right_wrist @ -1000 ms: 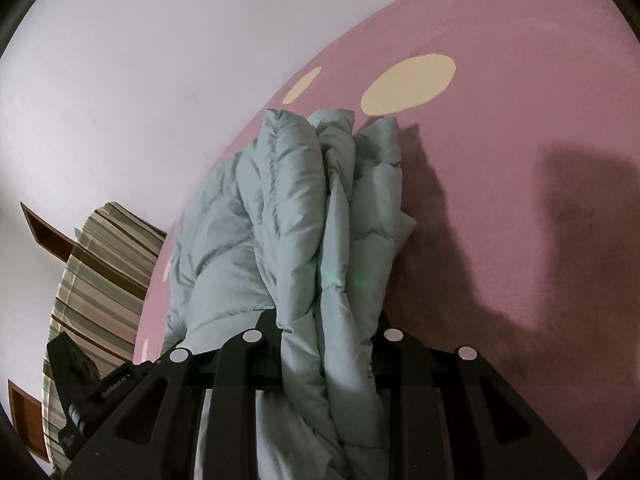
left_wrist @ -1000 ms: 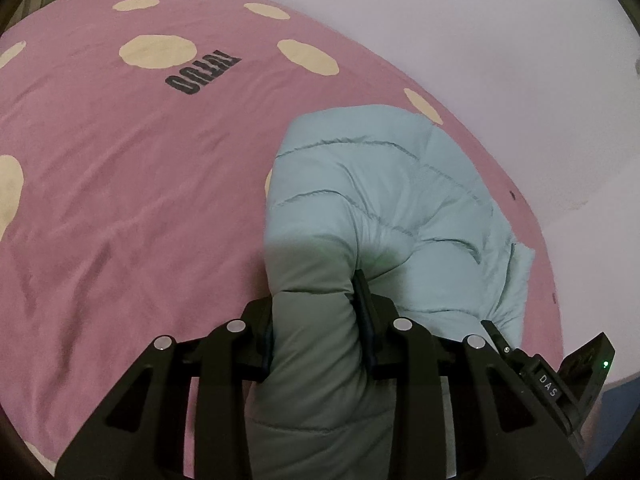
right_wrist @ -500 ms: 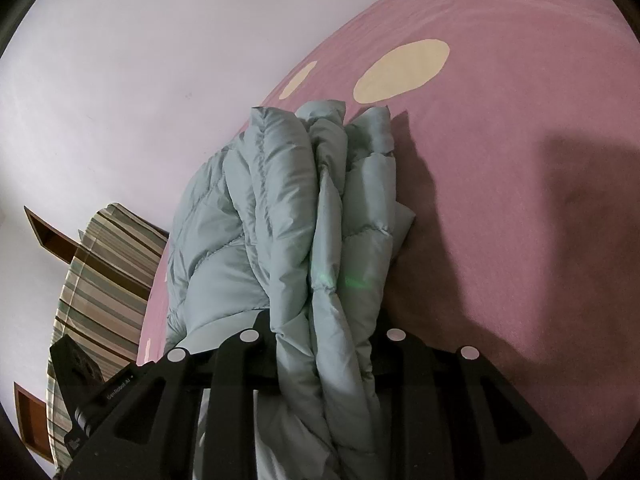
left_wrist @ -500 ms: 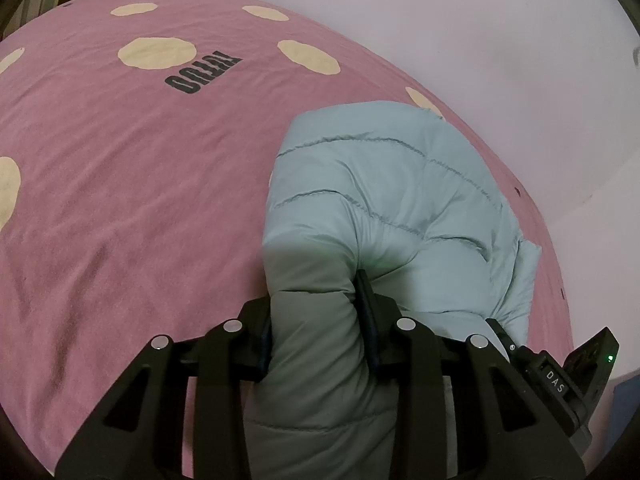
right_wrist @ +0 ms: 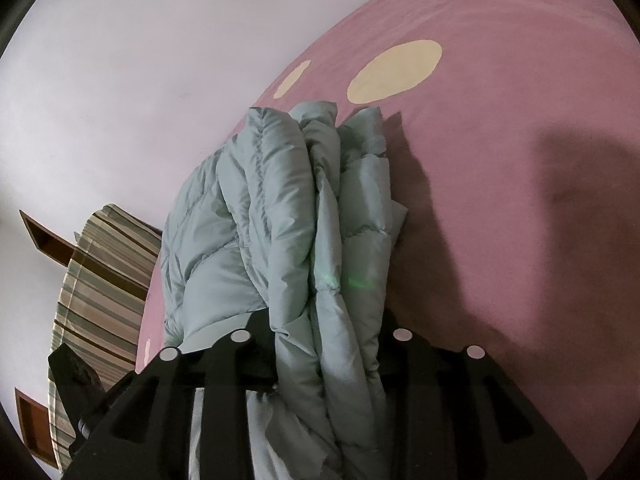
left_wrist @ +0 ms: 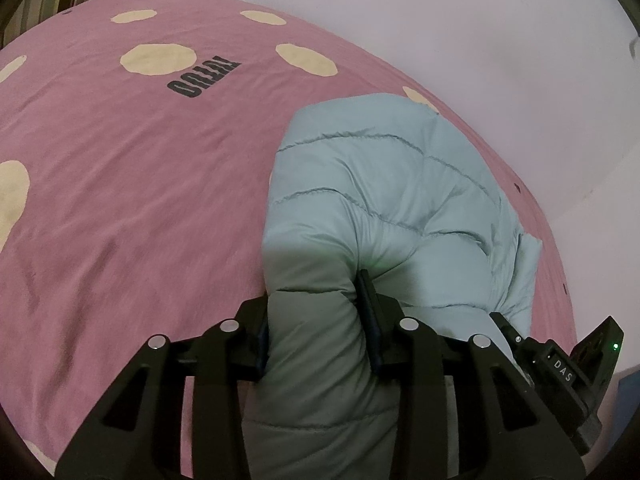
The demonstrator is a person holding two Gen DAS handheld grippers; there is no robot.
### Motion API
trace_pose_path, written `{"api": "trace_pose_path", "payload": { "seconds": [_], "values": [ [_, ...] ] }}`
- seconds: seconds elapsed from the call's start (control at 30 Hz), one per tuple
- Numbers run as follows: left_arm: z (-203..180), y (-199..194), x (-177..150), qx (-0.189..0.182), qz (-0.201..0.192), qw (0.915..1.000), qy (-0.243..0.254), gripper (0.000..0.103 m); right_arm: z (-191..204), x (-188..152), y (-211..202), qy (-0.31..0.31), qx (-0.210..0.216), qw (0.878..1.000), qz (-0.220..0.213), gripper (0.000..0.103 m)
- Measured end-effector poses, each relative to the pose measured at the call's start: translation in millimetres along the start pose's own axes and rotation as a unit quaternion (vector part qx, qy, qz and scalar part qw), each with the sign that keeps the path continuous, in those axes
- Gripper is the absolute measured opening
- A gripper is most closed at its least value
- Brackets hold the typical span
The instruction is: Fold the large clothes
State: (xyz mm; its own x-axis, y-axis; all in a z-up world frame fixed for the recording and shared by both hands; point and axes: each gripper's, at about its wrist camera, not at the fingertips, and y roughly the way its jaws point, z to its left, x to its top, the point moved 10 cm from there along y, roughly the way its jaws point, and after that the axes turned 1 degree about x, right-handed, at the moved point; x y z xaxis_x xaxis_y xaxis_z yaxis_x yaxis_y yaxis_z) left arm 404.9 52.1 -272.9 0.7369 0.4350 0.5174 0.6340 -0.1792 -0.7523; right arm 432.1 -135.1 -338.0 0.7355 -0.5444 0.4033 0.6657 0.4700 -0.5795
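Two hand-held grippers: left hand-held gripper (left_wrist: 316, 320) | right hand-held gripper (right_wrist: 328, 340) | jaws opening, puffer jacket (left_wrist: 384, 200) between | bedsheet (left_wrist: 140, 184)

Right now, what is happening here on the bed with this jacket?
A person is folding a light blue puffer jacket on a bed with a pink bedsheet that has cream dots. Each hand holds a gripper. The left gripper has a thick fold of the jacket between its fingers, and the right gripper holds several bunched layers. Both sets of jaws are opening, with the padding still filling the gap. The jacket lies folded near the wall.
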Motion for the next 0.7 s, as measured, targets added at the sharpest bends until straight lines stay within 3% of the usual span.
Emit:
{"api": "trace_pose_path", "payload": {
  "seconds": [0.07,0.13,0.6,0.7],
  "values": [
    [1.6,-2.6,0.2,0.002,-0.001,1.0,0.002,0.042,1.2,-0.3,-2.0,0.001,-0.004,1.0,-0.002,0.041],
    [3.5,-6.1,-1.2,0.004,-0.002,1.0,0.001,0.051,1.4,-0.5,-5.3,-0.001,-0.01,1.0,-0.005,0.043],
    [9.4,-20.4,-12.1,-0.027,0.02,0.9991,-0.025,0.088,2.8,-4.9,-37.3,0.005,-0.004,1.0,-0.014,0.044],
    [8.2,-14.5,-15.3,-0.04,0.037,0.9981,-0.03,0.091,0.4,-6.2,-40.3,0.01,-0.01,1.0,-0.015,0.057]
  ]
}}
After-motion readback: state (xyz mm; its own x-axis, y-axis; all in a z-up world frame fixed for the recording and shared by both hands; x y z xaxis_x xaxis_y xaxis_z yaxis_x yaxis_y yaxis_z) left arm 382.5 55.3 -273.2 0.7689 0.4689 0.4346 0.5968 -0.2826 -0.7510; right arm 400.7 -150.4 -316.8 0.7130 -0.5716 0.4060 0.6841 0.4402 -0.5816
